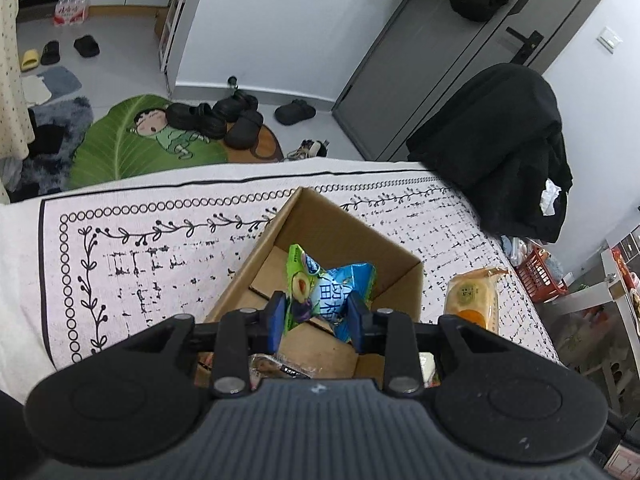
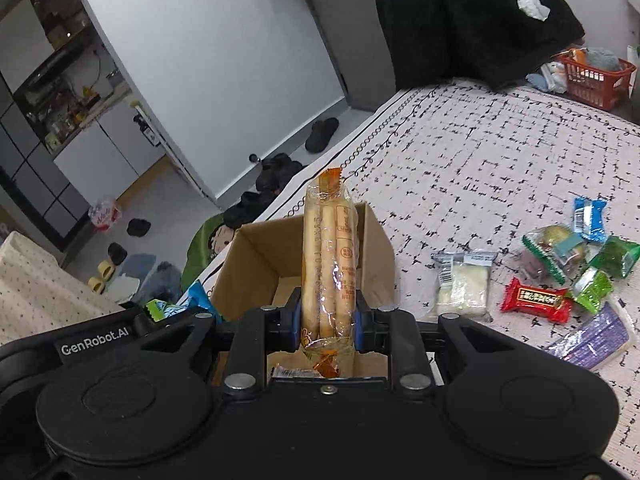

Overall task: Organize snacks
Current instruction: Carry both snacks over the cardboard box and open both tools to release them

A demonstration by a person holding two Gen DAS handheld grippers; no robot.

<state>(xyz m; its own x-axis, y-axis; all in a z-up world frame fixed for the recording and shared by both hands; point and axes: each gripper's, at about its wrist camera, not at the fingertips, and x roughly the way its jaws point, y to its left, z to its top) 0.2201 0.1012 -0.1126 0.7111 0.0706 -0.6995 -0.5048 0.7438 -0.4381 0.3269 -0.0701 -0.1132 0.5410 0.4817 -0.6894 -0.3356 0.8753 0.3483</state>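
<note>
Pinching a blue-green snack packet (image 1: 328,292) in my left gripper (image 1: 316,320) and a breadstick pack (image 2: 329,268) in my right gripper (image 2: 327,326), I held both above the cardboard box (image 1: 332,224) just ahead.

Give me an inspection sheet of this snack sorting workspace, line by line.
Surface: patterned white cloth over the table.
Job's things: open cardboard box; blue-green snack packet; breadstick pack; loose snacks on the cloth; wrapped cake beside the box.
Clutter: black garment at the table's far corner.
Grippers: left gripper shut on the packet over the box; right gripper shut on the breadstick pack.
Cables: nothing seen.
Surroundings: shoes and a leaf rug on the floor, red basket.
</note>
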